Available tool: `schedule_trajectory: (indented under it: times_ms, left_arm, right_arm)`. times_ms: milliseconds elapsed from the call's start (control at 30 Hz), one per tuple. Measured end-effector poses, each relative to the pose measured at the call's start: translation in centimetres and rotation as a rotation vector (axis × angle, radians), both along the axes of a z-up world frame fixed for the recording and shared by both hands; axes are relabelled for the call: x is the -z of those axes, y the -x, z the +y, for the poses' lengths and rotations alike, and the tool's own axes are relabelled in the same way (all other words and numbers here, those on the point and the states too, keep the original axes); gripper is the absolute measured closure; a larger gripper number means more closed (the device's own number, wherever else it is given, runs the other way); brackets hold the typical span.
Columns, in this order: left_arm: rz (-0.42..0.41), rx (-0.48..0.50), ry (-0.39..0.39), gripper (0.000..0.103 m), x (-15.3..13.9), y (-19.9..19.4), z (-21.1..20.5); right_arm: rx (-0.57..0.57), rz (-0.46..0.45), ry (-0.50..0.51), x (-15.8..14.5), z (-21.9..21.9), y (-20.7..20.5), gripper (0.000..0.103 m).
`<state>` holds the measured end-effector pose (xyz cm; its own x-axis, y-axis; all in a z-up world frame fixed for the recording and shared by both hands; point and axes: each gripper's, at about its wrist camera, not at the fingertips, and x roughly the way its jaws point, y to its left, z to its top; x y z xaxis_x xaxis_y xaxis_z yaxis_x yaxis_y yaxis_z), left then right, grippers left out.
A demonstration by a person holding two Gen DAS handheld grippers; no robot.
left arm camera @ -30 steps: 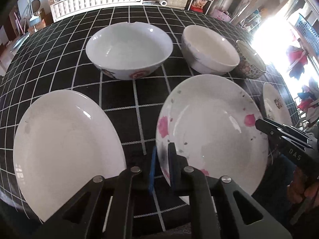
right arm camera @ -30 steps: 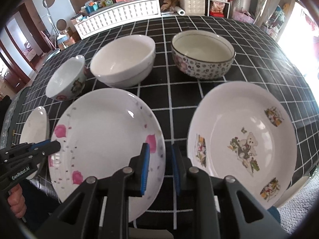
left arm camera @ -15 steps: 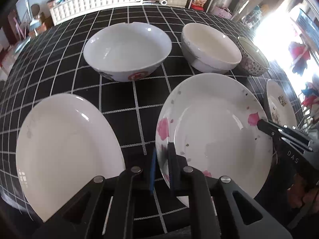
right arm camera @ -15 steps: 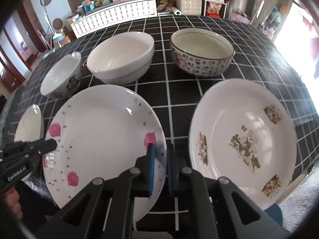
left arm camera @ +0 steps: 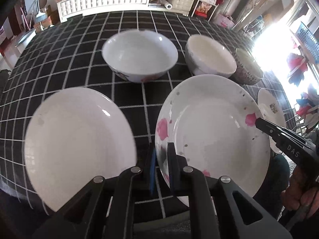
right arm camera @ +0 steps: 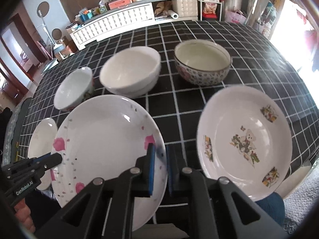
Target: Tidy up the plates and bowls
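A white plate with pink flowers point(left arm camera: 215, 135) is held by its rim from both sides, a little above the black checked tablecloth point(left arm camera: 79, 45). My left gripper point(left arm camera: 162, 153) is shut on its left rim. My right gripper point(right arm camera: 159, 151) is shut on the right rim of the same plate point(right arm camera: 107, 145). Each gripper's tip shows in the other's view, the right gripper point(left arm camera: 259, 122) and the left gripper point(right arm camera: 55, 158). A plain white plate point(left arm camera: 79, 143) lies to the left. A plate with a bear picture point(right arm camera: 245, 139) lies to the right.
Behind the plates stands a row of bowls: a small flowered bowl point(right arm camera: 73, 87), a wide white bowl point(right arm camera: 129, 71) and a patterned bowl point(right arm camera: 202, 63). The table's near edge runs just below the plates. A white cabinet point(right arm camera: 119, 23) stands beyond the table.
My right gripper's jaws have come together on the flowered plate's rim. Both grippers have risen a little, and the plate has come up off the cloth with them.
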<state>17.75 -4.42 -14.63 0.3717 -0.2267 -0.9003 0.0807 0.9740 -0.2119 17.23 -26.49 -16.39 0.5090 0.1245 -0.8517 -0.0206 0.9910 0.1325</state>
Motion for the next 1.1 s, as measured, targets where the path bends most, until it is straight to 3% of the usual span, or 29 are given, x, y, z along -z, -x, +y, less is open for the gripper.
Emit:
schedule_trajectory:
  times_ms: [467,800,1100]
  left_arm:
    - [-0.003,-0.158,-0.002,0.094,-1.5,4.1,8.3]
    - [-0.002,-0.272,-0.024,0.094,-1.8,5.7,13.5]
    - [0.009,-0.317,-0.032,0.094,-1.2,5.5,16.3]
  right_arm:
    - [-0.137,-0.016,0.013,-1.8,7.8,-0.1,0.089]
    - [-0.238,0.018,0.02,-0.6,13.4,-0.8,0.089]
    - [-0.28,0.038,0.038,0.4,17.0,-1.9,0.089]
